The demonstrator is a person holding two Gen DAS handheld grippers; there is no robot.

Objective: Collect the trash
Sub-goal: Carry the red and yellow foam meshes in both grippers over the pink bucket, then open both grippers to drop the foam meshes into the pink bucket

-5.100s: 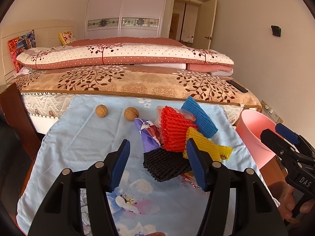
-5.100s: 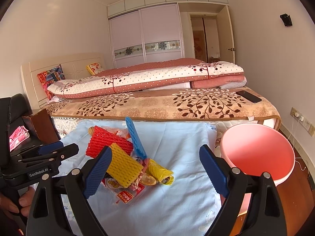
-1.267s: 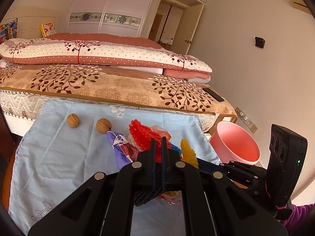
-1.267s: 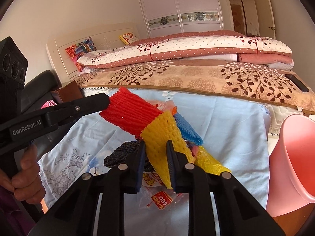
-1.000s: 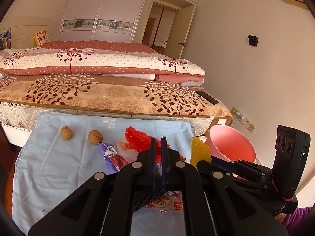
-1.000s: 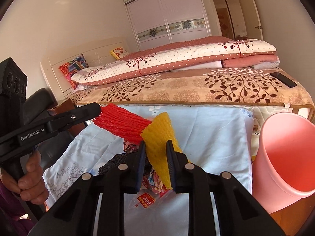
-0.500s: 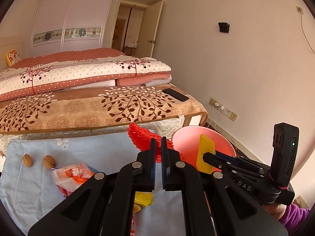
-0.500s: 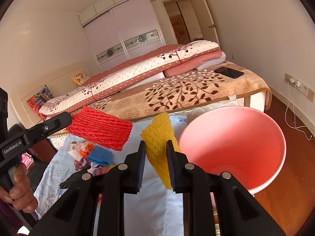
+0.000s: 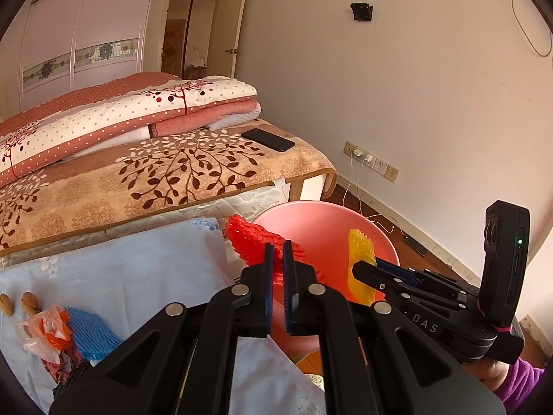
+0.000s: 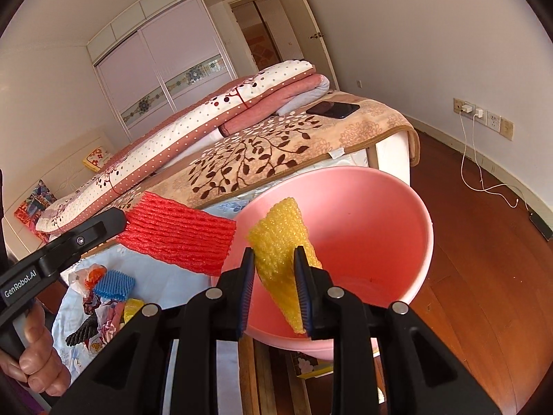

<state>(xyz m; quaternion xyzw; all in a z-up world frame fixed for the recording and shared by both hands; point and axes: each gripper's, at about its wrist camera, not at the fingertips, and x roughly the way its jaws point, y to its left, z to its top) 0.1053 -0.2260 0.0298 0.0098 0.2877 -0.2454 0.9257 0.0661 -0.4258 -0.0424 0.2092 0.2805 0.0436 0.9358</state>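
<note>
Both grippers are now hanging over the pink bin [image 10: 397,214], having left the table. Left gripper [image 9: 278,263] is pinching red foam net [image 10: 179,238]; right gripper [image 10: 274,269], jaws just widening, is loosely holding yellow foam net [image 10: 280,242].

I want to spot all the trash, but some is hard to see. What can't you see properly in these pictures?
- Pink bin: bottom hidden by the right gripper and yellow foam net, right wrist view.
- Red foam net: near end hidden behind the left gripper, left wrist view.
- Trash pile: cut off by the picture's dark edge, left wrist view.
- Wrapper print: too small to read.
</note>
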